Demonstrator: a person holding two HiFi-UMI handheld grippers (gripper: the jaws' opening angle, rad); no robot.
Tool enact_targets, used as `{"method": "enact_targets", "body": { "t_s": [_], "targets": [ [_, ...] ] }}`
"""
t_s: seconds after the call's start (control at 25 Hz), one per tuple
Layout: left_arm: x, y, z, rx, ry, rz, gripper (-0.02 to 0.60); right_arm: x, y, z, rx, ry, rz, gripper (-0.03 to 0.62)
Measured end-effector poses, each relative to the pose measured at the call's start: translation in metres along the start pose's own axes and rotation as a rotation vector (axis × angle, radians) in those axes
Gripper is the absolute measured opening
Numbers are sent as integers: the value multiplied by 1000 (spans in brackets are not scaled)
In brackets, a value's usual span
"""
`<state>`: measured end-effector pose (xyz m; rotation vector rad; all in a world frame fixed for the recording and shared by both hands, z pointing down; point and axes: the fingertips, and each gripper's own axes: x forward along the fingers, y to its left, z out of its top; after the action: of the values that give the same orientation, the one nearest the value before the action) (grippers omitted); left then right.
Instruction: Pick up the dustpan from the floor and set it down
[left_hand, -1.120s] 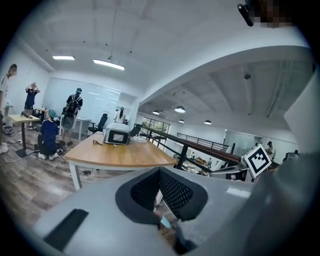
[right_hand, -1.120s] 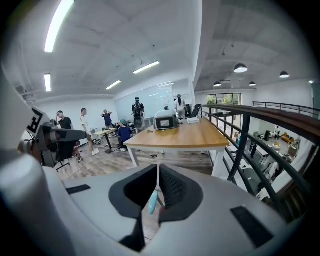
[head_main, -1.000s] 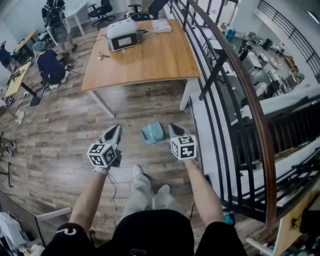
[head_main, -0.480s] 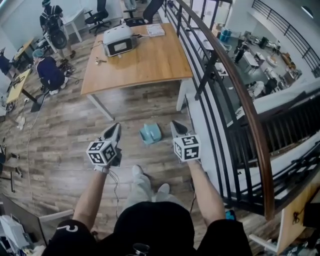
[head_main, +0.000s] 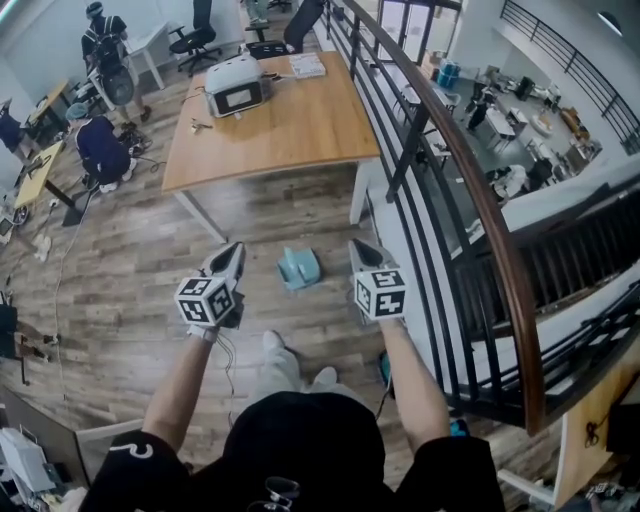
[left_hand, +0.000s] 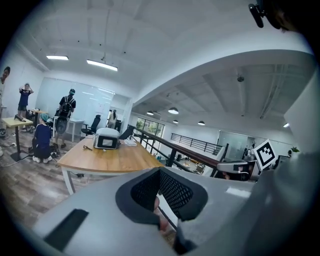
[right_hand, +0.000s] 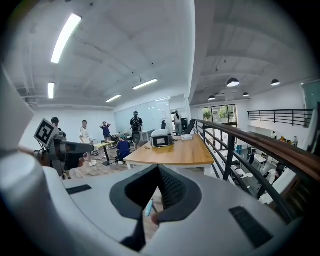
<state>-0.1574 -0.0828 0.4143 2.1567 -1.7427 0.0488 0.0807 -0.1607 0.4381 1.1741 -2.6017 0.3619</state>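
The light blue dustpan (head_main: 300, 268) lies on the wooden floor in the head view, between and just beyond my two grippers. My left gripper (head_main: 235, 252) hangs in the air to the left of it, jaws together and empty. My right gripper (head_main: 357, 248) is held to the right of the pan, also shut with nothing in it. Neither one touches the pan. In the right gripper view a thin blue sliver of the dustpan (right_hand: 149, 207) shows through the notch above the closed right gripper (right_hand: 148, 220). In the left gripper view the left gripper (left_hand: 167, 227) fills the lower frame and hides the pan.
A wooden table (head_main: 280, 130) with a white machine (head_main: 235, 85) stands just beyond the dustpan. A black railing with a brown handrail (head_main: 455, 170) runs along the right over a drop. People (head_main: 98, 145) and chairs are at the far left. My own shoes (head_main: 274, 343) are below the pan.
Both grippers have risen a little and spread slightly apart, staying shut. The dustpan still lies in the same spot on the floor.
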Motion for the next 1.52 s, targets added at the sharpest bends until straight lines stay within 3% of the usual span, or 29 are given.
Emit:
{"method": "enact_targets", "body": {
  "t_s": [0.84,1.52],
  "targets": [
    [-3,-16,5,37,-8,-37,-3,-2,-7,-2,3,11,4,-5],
    [-2,-16,5,37,-7,-26,-3,1,-9,-1,-3,11,24,-5]
  ]
}}
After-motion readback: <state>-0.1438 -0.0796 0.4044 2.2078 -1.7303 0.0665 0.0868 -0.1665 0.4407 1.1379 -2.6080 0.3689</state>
